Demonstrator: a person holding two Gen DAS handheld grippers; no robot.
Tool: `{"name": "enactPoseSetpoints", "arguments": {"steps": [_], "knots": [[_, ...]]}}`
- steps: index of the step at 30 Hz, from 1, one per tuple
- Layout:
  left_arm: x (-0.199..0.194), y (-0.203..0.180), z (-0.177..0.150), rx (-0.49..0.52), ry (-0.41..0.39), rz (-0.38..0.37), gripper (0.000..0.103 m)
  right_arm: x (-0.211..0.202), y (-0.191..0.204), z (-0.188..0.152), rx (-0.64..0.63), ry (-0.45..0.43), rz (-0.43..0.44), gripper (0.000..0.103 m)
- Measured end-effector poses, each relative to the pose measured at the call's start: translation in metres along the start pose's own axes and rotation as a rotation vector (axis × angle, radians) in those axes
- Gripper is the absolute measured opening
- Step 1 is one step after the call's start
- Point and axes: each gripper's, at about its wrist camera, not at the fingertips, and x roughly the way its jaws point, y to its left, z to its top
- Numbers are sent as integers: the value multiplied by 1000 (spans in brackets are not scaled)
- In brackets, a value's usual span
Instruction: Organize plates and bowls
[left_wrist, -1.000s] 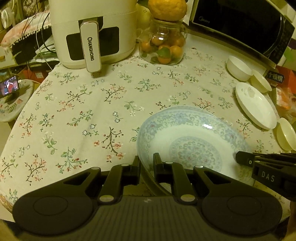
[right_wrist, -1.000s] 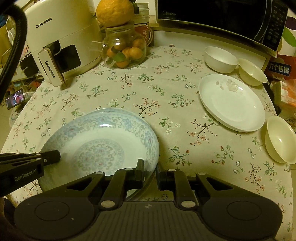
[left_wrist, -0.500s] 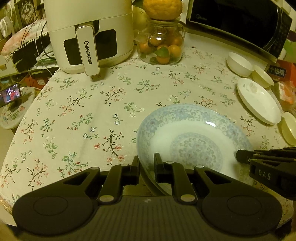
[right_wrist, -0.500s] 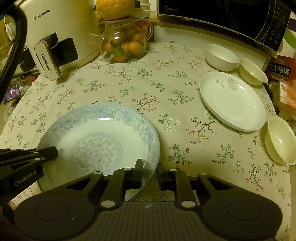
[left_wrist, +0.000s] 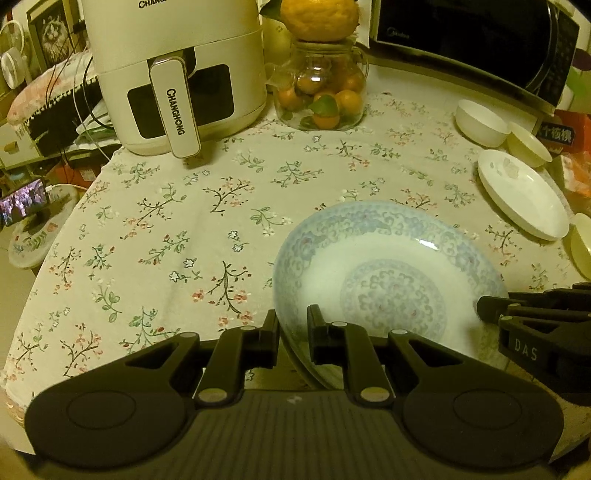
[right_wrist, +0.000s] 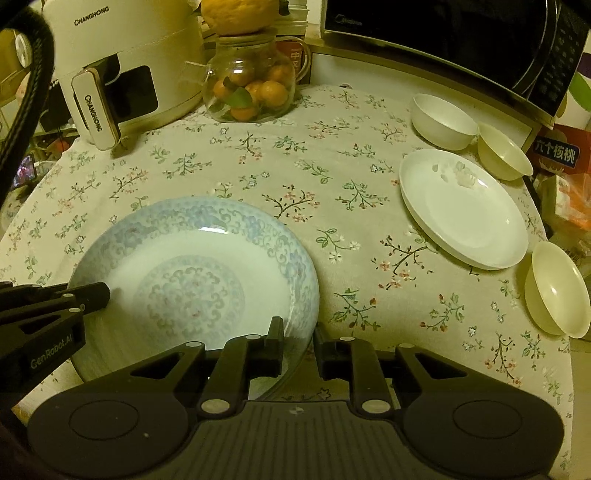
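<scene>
A blue-patterned plate (left_wrist: 391, 273) (right_wrist: 192, 273) sits low over the near part of the floral tablecloth, held from both sides. My left gripper (left_wrist: 293, 325) is shut on its left rim, one finger inside and one outside. My right gripper (right_wrist: 298, 332) is shut on its right rim the same way. Each gripper shows in the other's view, the right gripper (left_wrist: 491, 310) and the left gripper (right_wrist: 92, 295). A white plate (right_wrist: 461, 210) lies at the right. Beyond it stand a white bowl (right_wrist: 443, 116) and a cream bowl (right_wrist: 504, 151). Another cream bowl (right_wrist: 557, 288) leans near the right edge.
A white air fryer (left_wrist: 177, 66) stands at the back left. Next to it is a glass jar of small oranges (left_wrist: 321, 99) with a large citrus on top. A black microwave (right_wrist: 461, 40) fills the back right. Packages (right_wrist: 565, 177) crowd the right edge.
Both views have tipped slightly, so the far objects sit a little lower in the picture. The blue-patterned plate stays gripped on both rims in the same spot.
</scene>
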Motion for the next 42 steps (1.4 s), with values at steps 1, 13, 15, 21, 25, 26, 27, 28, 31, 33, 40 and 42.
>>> {"name": "enactPoseSetpoints", "arguments": {"steps": [1, 13, 15, 21, 25, 26, 27, 28, 31, 33, 40, 42], "knots": [[0, -1, 0, 4, -2, 3, 13, 1, 1, 0, -4, 1, -5, 18], [-2, -6, -3, 26, -17, 30, 14, 3, 3, 0, -14, 2, -27, 17], [-1, -7, -4, 33, -18, 40, 14, 4, 4, -1, -22, -1, -34, 17], [3, -7, -4, 32, -1, 50, 14, 5, 5, -1, -26, -3, -37, 17], [4, -6, -3, 24, 4, 45, 14, 5, 5, -1, -26, -2, -36, 17], [4, -6, -3, 25, 4, 46, 14, 5, 5, -1, -27, -2, -38, 17], [4, -6, -3, 25, 5, 45, 14, 5, 6, -1, -29, -1, -38, 17], [4, -5, -3, 22, 7, 43, 14, 5, 6, 0, -30, 0, -38, 18], [5, -3, -1, 14, 13, 34, 15, 6, 6, 1, -33, 7, -30, 20], [5, -3, -1, 7, 17, 27, 16, 6, 6, 2, -33, 11, -23, 22], [3, -4, 2, 12, 7, 11, 25, 6, 4, 5, -27, 18, -4, 24], [4, -3, 3, 7, 10, 13, 25, 5, 3, 6, -22, 16, -3, 24]]}}
